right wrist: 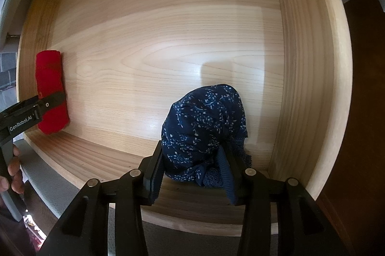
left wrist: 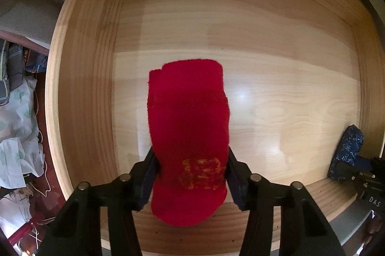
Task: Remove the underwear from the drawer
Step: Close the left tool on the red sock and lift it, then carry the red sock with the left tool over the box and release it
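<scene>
Left wrist view: we are pointing our left gripper straight down into the pale wooden drawer, and its black fingers are pressing on both sides of a rolled red fabric bundle with a small orange embroidered mark. That red roll is lying on the drawer floor close to the near front wall, towards the drawer's left side wall. Outside the drawer, at the left edge of this view, crumpled white patterned cloth is lying in a heap.

From the right wrist view we are holding our right gripper steeply downward, and its fingers are squeezing a rolled dark navy bundle with small white floral specks and a lace edge. This navy roll is sitting in the drawer's near right corner, well apart from the red one. At the far left of this view the other gripper is showing across the red roll, with a hand wrapped around its grip.
</scene>
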Motion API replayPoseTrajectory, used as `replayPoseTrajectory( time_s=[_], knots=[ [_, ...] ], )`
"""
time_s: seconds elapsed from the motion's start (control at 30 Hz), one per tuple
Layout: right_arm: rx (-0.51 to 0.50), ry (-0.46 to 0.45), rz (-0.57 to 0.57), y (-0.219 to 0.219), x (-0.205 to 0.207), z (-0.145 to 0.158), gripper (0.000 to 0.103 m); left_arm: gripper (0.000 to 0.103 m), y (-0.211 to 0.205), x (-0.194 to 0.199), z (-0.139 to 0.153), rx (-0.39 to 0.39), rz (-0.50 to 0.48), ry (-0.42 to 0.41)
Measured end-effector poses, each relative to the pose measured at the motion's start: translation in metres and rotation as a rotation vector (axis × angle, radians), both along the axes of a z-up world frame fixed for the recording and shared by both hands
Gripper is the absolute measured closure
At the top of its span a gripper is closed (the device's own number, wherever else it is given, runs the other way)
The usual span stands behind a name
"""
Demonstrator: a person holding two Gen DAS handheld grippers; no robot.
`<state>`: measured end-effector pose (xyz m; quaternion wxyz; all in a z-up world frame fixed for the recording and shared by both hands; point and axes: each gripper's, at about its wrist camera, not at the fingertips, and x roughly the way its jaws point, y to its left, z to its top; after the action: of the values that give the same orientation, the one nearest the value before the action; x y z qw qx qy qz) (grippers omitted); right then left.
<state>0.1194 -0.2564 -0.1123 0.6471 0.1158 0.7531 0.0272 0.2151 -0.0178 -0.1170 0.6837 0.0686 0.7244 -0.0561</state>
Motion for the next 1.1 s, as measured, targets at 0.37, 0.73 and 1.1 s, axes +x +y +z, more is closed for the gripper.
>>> replayPoseTrajectory(
  time_s=[0.37,0.73,1.1],
  knots=[
    [-0.009,0.000,0.004,0.007,0.000,-0.002,0.063,0.063,-0.005,-0.015,0.012,-0.002,-0.025,-0.046],
    [-0.010,0.001,0.005,0.009,-0.001,-0.003,0.063,0.063,-0.014,-0.041,0.050,-0.004,-0.103,-0.167],
    [-0.012,0.001,0.009,0.010,-0.001,-0.004,0.063,0.063,-0.028,-0.073,0.093,-0.027,-0.204,-0.339]
  ],
)
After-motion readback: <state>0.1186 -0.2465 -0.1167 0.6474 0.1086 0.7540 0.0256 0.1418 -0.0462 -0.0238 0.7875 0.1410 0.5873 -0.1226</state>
